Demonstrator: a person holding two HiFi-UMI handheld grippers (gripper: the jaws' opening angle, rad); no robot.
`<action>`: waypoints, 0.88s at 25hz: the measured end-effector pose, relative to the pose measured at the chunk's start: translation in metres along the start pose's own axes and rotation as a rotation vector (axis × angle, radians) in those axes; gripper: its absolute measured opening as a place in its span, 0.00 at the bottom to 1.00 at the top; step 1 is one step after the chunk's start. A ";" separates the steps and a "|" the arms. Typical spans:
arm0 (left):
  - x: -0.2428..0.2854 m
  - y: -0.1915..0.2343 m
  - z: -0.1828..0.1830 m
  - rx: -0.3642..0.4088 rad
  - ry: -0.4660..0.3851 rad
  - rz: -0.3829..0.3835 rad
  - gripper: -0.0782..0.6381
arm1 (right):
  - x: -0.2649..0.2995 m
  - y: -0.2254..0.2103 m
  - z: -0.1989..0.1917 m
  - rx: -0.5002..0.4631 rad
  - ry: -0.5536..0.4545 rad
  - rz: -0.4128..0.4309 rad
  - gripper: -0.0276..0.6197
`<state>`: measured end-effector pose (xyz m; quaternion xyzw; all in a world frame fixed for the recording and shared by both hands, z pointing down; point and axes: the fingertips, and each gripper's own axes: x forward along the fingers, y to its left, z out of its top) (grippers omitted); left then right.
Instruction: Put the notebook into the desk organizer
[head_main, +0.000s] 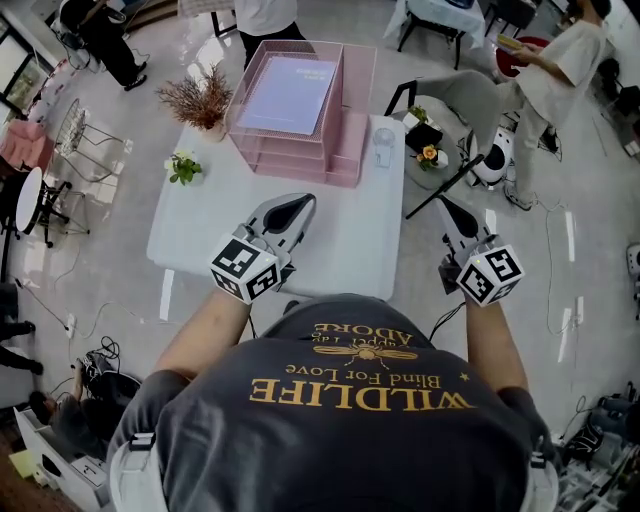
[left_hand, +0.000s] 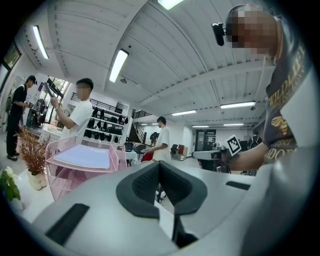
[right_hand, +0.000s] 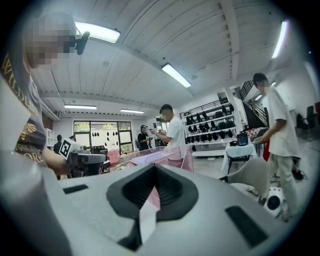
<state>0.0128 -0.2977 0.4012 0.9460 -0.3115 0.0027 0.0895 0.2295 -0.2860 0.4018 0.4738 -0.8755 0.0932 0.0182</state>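
Person's T-shirt (head_main: 350, 420) nearest; two clenched, empty grippers before the white table (head_main: 350, 250)
Left gripper (head_main: 298, 206) and right gripper (head_main: 447, 207) have their jaws pressed together. Ahead of the fingertips, the notebook (head_main: 287, 95) lies flat in the top tray of the pink desk organizer (head_main: 345, 160). In the left gripper view it appears side-on, left of the fingers; in the right gripper view the organizer stands straight beyond the tips.

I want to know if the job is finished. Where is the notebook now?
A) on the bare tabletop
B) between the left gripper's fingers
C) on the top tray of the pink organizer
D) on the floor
C: the notebook lies flat on the top tray of the pink organizer.
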 end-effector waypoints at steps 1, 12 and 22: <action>0.000 0.000 0.000 0.003 0.000 0.000 0.11 | 0.001 0.000 0.000 -0.003 0.002 0.002 0.04; 0.002 -0.001 0.003 0.017 -0.007 -0.007 0.11 | 0.006 0.001 0.001 -0.019 0.011 0.016 0.04; 0.003 0.003 0.005 0.016 -0.006 -0.007 0.11 | 0.008 -0.001 0.001 -0.026 0.023 0.016 0.04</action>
